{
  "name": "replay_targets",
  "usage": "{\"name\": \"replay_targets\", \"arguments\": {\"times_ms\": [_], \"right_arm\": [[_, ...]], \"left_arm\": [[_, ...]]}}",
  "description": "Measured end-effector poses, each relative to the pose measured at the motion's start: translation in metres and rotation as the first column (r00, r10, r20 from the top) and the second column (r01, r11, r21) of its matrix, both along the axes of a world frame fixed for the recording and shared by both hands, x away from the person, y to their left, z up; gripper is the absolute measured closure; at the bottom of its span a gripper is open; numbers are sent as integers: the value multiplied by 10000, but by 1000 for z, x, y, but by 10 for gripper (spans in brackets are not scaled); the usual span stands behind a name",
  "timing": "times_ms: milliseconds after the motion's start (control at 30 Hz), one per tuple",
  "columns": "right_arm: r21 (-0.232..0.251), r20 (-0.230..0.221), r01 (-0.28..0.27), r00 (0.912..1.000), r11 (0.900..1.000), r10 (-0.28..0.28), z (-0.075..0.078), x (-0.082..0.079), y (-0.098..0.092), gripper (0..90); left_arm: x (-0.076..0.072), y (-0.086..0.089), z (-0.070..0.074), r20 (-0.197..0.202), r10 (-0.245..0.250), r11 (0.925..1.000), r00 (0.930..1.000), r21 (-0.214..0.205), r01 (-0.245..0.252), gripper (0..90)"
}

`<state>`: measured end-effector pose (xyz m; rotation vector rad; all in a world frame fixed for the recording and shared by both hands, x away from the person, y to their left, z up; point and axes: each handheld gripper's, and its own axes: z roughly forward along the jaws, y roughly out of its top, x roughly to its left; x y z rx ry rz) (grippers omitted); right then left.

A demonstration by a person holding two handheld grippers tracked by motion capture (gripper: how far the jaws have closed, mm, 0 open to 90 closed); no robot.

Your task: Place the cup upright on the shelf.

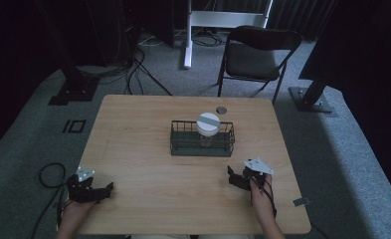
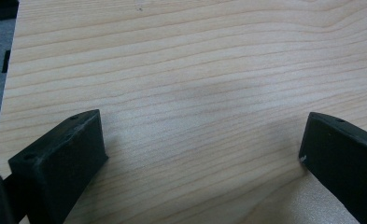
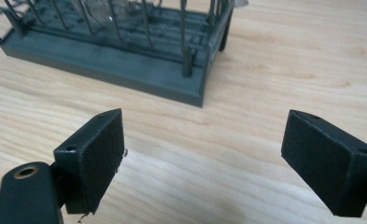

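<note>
Resting at the lower left of the high view, the left gripper (image 1: 102, 191) has its jaws spread wide over bare table (image 1: 148, 169). Lower right, the right gripper (image 1: 233, 177) gapes too, empty, near the wire basket (image 1: 201, 148) at centre, which holds a white-lidded jar (image 1: 208, 124).

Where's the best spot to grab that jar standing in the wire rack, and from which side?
Probably the white lid, from straight above. The jar stands upright in the rack, whose wire walls fence its body, while the lid rises above the rim. The open right gripper is nearer.
</note>
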<state>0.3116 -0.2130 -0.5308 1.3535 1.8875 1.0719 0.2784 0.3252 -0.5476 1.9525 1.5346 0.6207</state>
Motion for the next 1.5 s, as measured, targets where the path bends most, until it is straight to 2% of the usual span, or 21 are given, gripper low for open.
{"name": "replay_targets", "arguments": {"times_ms": [300,600,767,933,1100,1367,1500], "right_arm": [[-120,-389,228,9990,9997,-233,-10,-3,-16,129],[-202,-601,737,9954,9971,-748,-13,-2,-34,128],[-352,-966,740,9923,9966,-771,-17,-1,-40,128],[-524,-1095,847,9899,9950,-901,-17,0,-44,128],[-838,-1603,921,9815,9922,-1046,-19,1,-49,128],[-831,-1895,1002,9752,9915,-1145,-20,4,-52,122],[-643,-2109,987,9713,9930,-1102,-20,6,-55,115]], "left_arm": [[0,0,0,-8,-9,10000,10000,15,9,6],[0,0,0,-9,-11,10000,10000,15,11,5],[0,0,0,-9,-11,10000,10000,16,11,6],[0,0,0,-6,-13,10000,10000,14,13,5],[0,0,0,-7,-11,10000,10000,15,11,5],[0,0,0,-10,-13,10000,10000,18,13,5],[0,0,0,-7,-12,10000,10000,14,12,5]]}}
